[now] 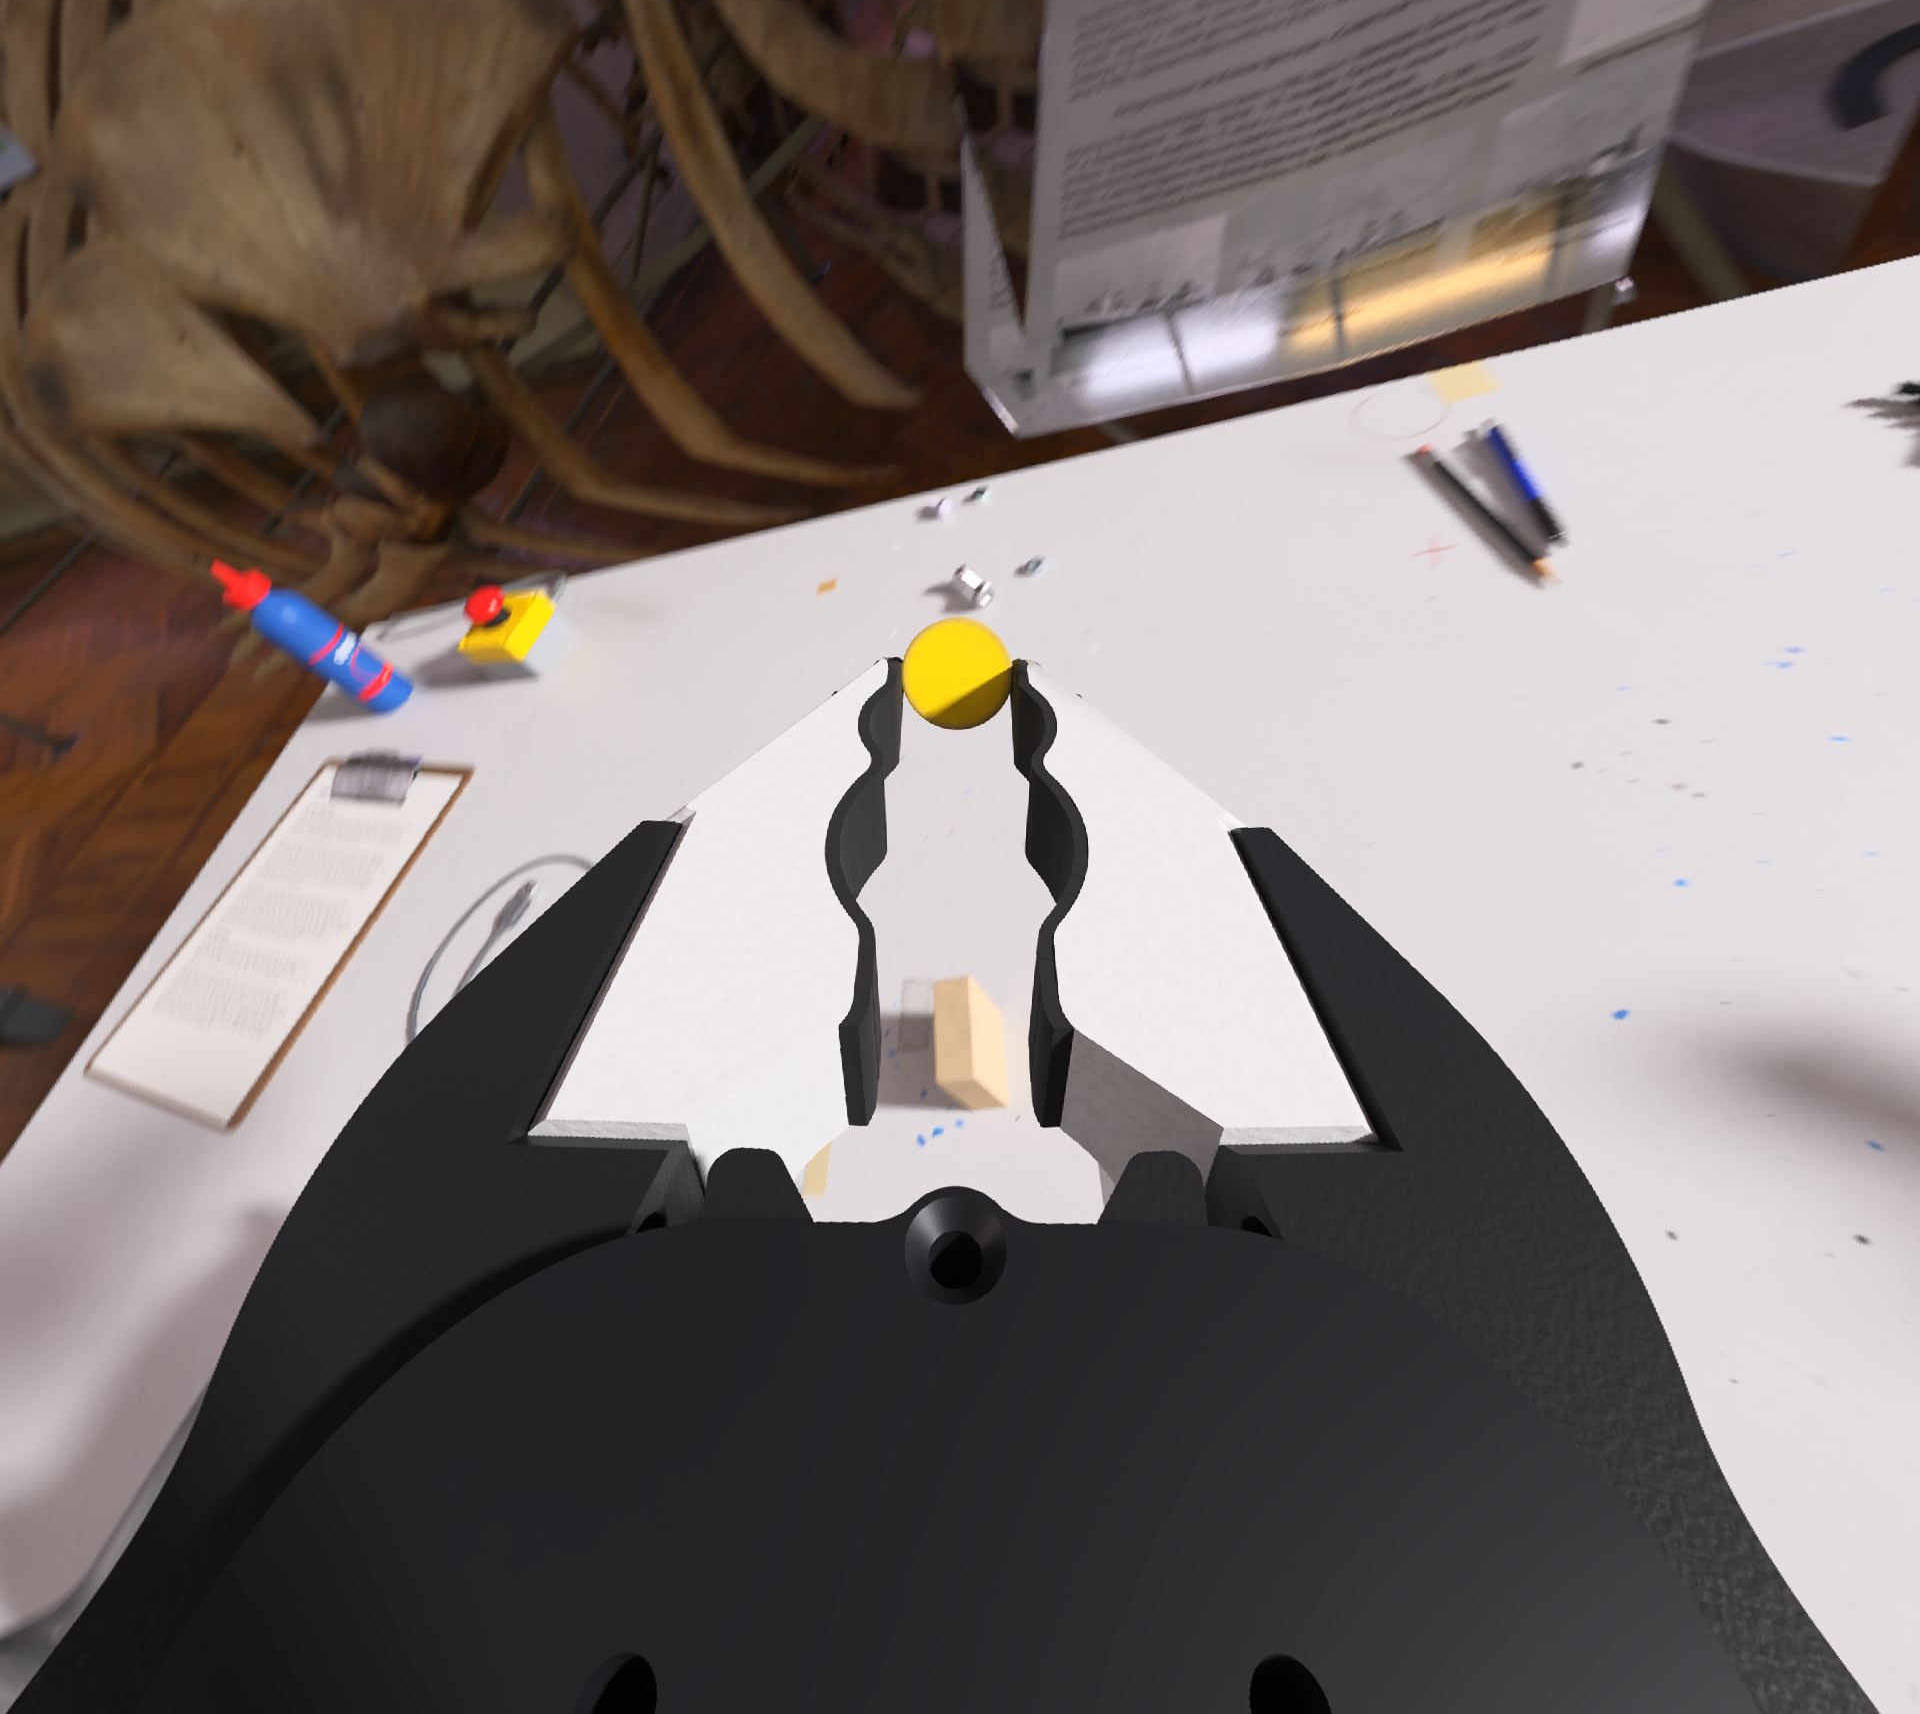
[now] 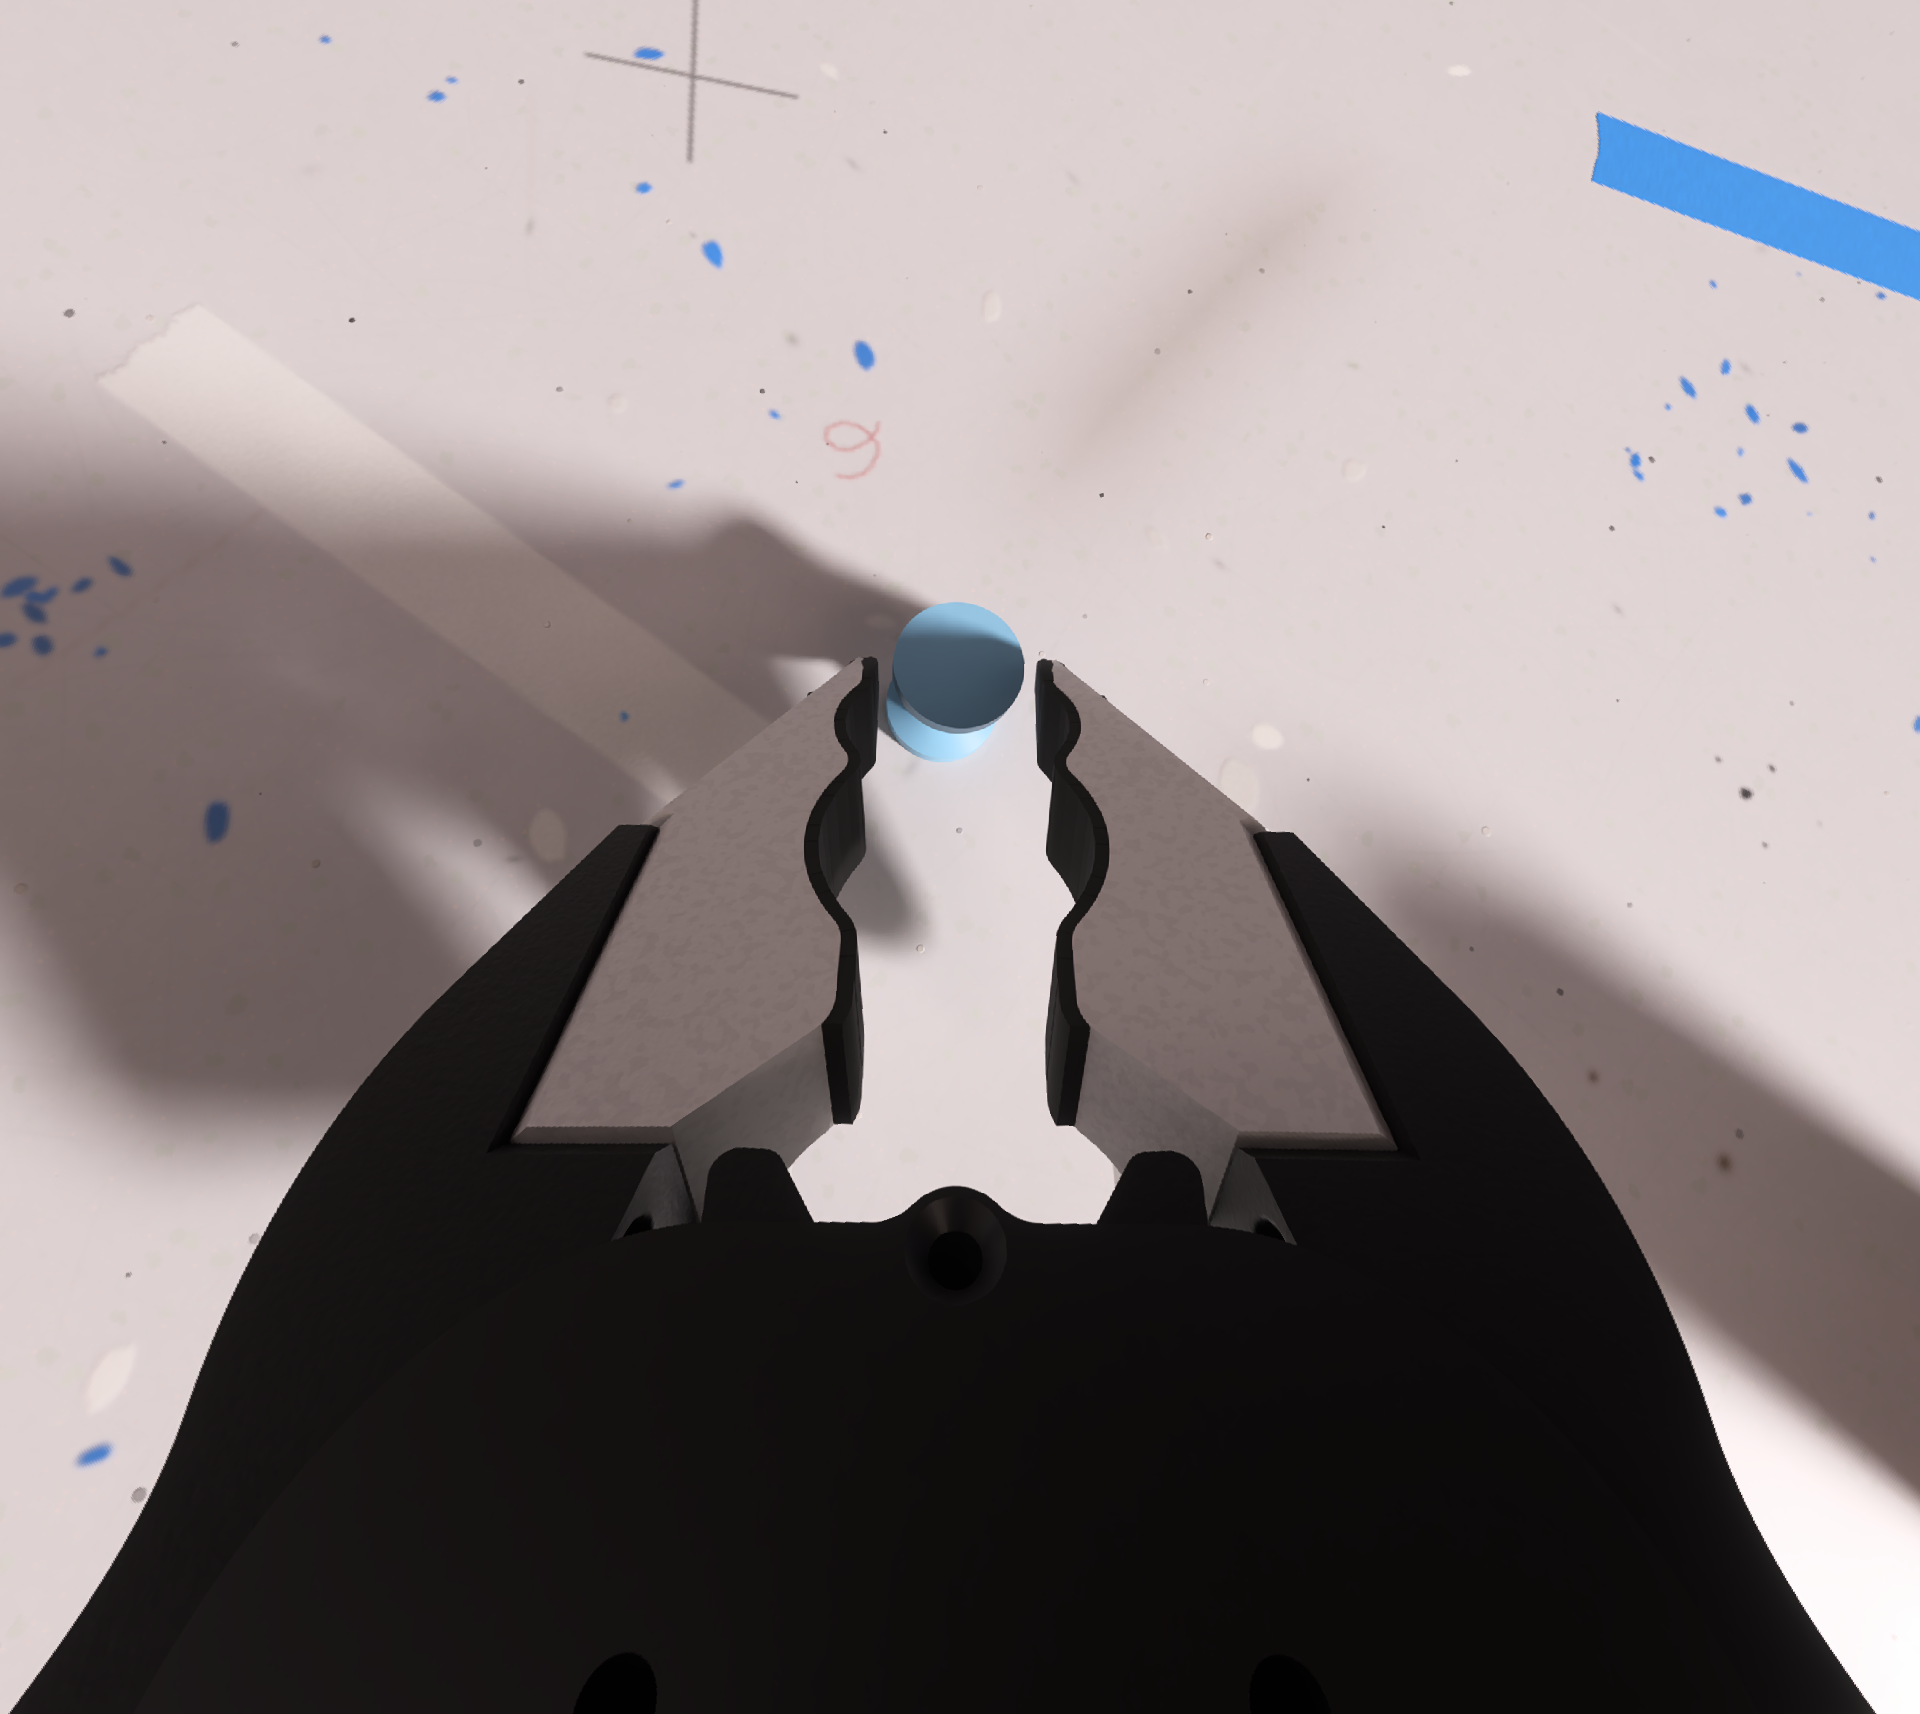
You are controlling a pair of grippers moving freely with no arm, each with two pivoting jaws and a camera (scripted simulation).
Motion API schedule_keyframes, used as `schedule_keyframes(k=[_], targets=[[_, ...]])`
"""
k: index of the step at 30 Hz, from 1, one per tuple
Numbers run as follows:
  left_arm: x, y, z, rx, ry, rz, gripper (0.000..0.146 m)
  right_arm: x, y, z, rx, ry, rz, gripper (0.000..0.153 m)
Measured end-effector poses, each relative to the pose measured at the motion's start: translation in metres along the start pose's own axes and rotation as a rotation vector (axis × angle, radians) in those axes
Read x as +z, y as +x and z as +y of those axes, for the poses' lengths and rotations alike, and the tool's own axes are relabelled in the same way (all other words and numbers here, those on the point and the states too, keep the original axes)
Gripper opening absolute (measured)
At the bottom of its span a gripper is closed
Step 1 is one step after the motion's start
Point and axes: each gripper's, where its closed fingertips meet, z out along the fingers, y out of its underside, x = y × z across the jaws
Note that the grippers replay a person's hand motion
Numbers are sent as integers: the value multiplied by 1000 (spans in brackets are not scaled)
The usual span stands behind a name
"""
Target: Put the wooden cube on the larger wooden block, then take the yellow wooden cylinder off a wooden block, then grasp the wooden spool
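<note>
white table [image 1: 1351, 729], left gripper [image 1: 956, 677] pinching cylinder [image 1: 956, 672] (yellow)

There is one yellow wooden cylinder [image 1: 956, 675] in the middle of the left wrist view. Low in that view sits one pale wooden block [image 1: 970, 1043]. At the left side there is one clipboard [image 1: 278, 933], one blue bottle [image 1: 317, 638] with a red cap, and one yellow box [image 1: 511, 625] with a red button. One grey cable [image 1: 473, 935] loops next to the clipboard. At the upper right lie three pens or pencils [image 1: 1488, 501].

In the right wrist view there is one light blue wooden spool [image 2: 954, 679] in the middle. One blue strip of tape [image 2: 1756, 201] shows at the right edge. One pencil cross [image 2: 692, 75] is drawn at the upper left.
</note>
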Motion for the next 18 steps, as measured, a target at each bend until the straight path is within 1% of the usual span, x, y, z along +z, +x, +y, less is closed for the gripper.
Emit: schedule_keyframes(k=[2,4,6,9,12,15,18], targets=[[-7,16,-16,30,46,41,20,0,0,0,3,-1,-4,29],[-4,25,-19,52,48,62,20,0,0,0,5,-2,-6,27],[8,28,-10,43,16,84,20,0,0,0,2,-1,-4,24],[30,28,13,-29,-35,131,20,0,-1,0,-8,3,2,24],[44,26,36,-100,-74,168,20,-1,-1,-1,-22,8,13,24],[44,22,45,-134,-70,168,20,-1,-1,-1,-29,10,19,24],[31,9,35,-144,0,122,20,-1,-1,-1,-26,9,16,24]])
